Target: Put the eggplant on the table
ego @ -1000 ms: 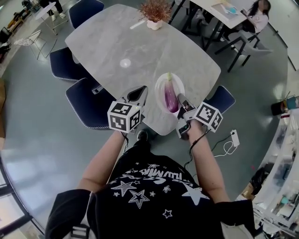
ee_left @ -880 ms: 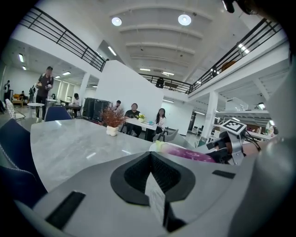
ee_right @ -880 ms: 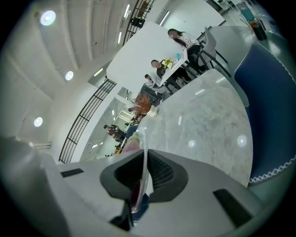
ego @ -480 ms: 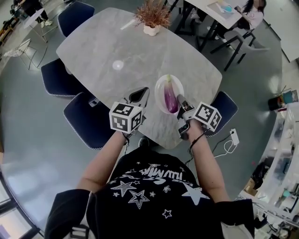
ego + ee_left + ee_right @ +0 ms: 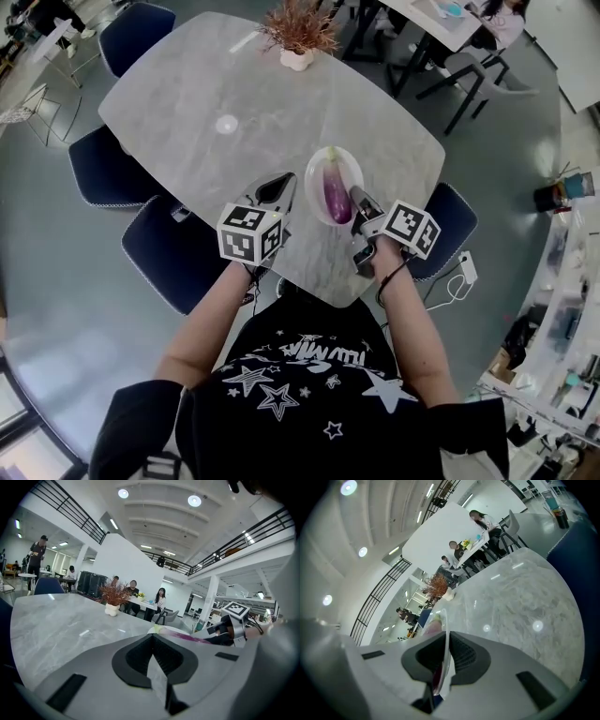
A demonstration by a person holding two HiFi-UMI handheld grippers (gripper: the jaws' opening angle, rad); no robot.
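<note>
head view: a long purple eggplant (image 5: 335, 192) is pictured lying lengthwise on a round white plate (image 5: 315, 167), its green stem end turned away from the person. the plate is placed at the near right part of a grey marble-patterned counter (image 5: 216, 94). the plate's near rim is met by the right tool (image 5: 361, 206), which is held out from the person's right hand with its marker cube (image 5: 411, 228) just behind.

in the right gripper view the thin white rim is shown edge-on between the two dark jaws, which are closed down on it. a strip of purple skin is glimpsed just past the rim. whether the plate is raised off the counter cannot be told.

the left tool (image 5: 275, 190) is held at the counter's near edge, just beside the plate's left side and apart from it. in the left gripper view its jaws are shown drawn together with nothing between them, and the plate and eggplant are seen beyond them to the right.

a white pot of dried reddish-brown plant (image 5: 300, 33) is stood at the counter's far end, well apart from the plate. dark blue upholstered chairs (image 5: 178, 244) are lined along the counter's left side. seated people (image 5: 161, 603) are seen at other tables in the background.
</note>
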